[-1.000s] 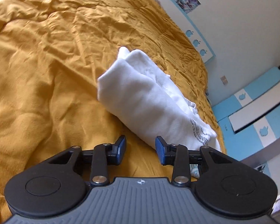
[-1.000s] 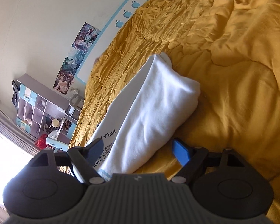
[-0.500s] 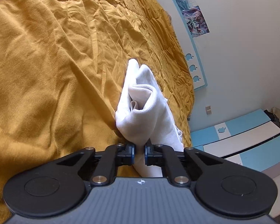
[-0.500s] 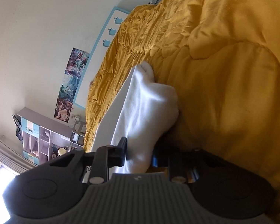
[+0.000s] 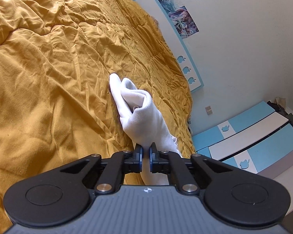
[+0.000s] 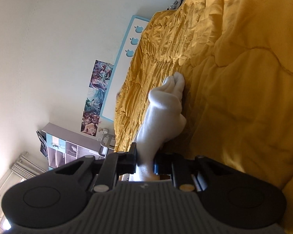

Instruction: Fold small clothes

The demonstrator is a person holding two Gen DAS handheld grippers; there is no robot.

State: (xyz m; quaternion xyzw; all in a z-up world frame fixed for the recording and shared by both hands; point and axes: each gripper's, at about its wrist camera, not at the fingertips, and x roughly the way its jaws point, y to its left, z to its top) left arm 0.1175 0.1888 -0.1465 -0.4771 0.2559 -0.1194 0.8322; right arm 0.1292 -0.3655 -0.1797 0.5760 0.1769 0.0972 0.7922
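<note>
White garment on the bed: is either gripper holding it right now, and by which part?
Both. The left gripper is shut on the white garment at its near edge; the right gripper is closing, with bunched near-end cloth pinched between its pads.

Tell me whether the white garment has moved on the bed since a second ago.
Yes. In the left wrist view the white garment, then a broad slanted bundle on the yellow bedspread, is now gathered narrow and drawn toward the left gripper, pinched between its fingers.
</note>
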